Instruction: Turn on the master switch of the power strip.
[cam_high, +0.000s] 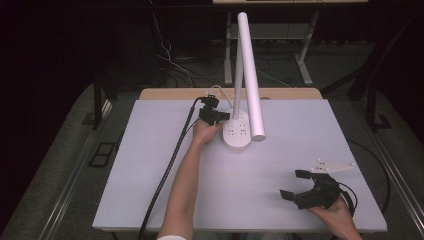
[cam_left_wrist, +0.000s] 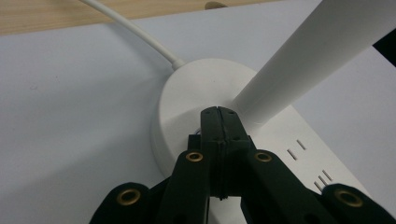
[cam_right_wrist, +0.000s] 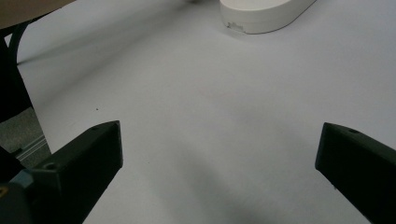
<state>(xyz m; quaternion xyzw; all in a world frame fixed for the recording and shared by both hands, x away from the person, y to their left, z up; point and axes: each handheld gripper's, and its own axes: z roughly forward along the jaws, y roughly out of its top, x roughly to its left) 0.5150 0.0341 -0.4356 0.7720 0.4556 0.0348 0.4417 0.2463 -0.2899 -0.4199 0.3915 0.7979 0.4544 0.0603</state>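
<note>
Two grippers: left gripper (cam_left_wrist: 218, 112) fingers closed (tips on lamp base (cam_left_wrist: 187, 98)); right gripper (cam_high: 295, 185) fingers spread, well apart from lamp.

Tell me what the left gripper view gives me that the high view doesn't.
The left gripper view alone shows the left gripper jaws pressed shut, tips on top of the lamp base beside the foot of the lamp arm, and the white cord joining the base. The high view alone shows the right gripper, jaws open, low over the white table, near its front right. Both show the base, its socket slots and the lamp arm.
</note>
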